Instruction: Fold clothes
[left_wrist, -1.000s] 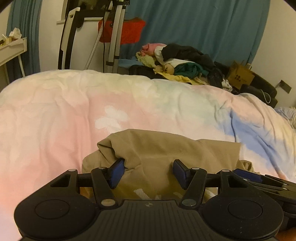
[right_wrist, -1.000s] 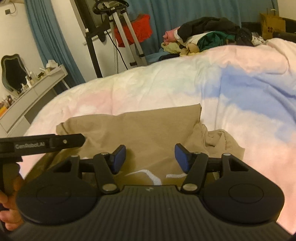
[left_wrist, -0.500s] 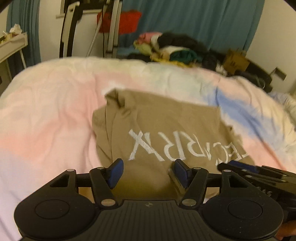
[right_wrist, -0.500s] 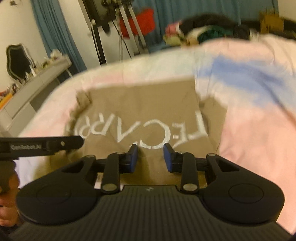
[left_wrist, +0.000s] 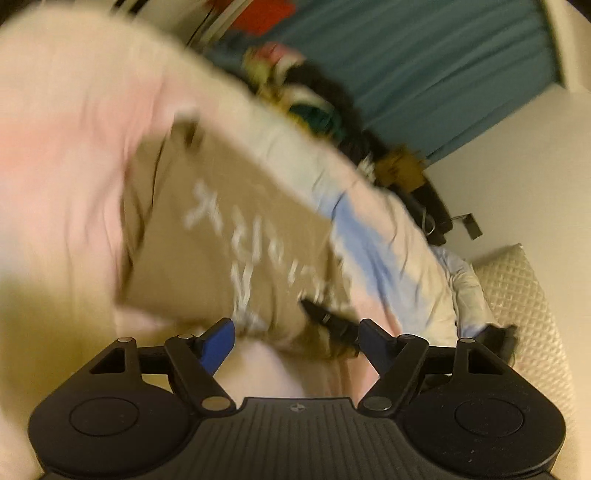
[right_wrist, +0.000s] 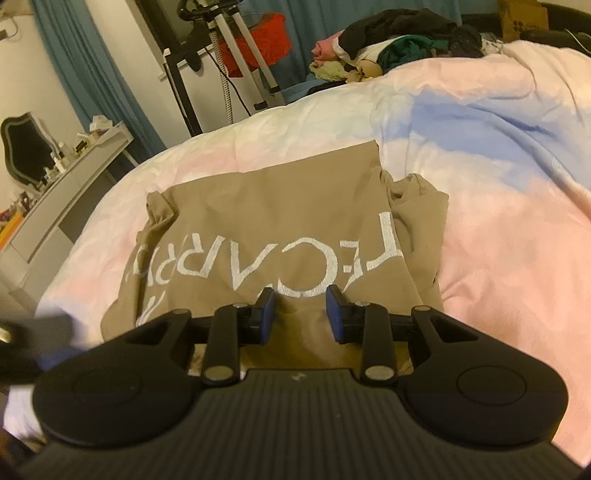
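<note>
Tan shirt (right_wrist: 266, 229) lies flat on the bed (right_wrist: 498, 155), logo up, ready for folding. Left tool (left_wrist: 295, 338) spread wide, empty. Right tool (right_wrist: 300, 314) half-spread at the near hem, gripping nothing.

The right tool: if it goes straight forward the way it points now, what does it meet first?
Most likely the tan T-shirt. The right tool sits open and low over its near edge, so the cloth with white lettering lies directly ahead, though depth is unclear.
</note>
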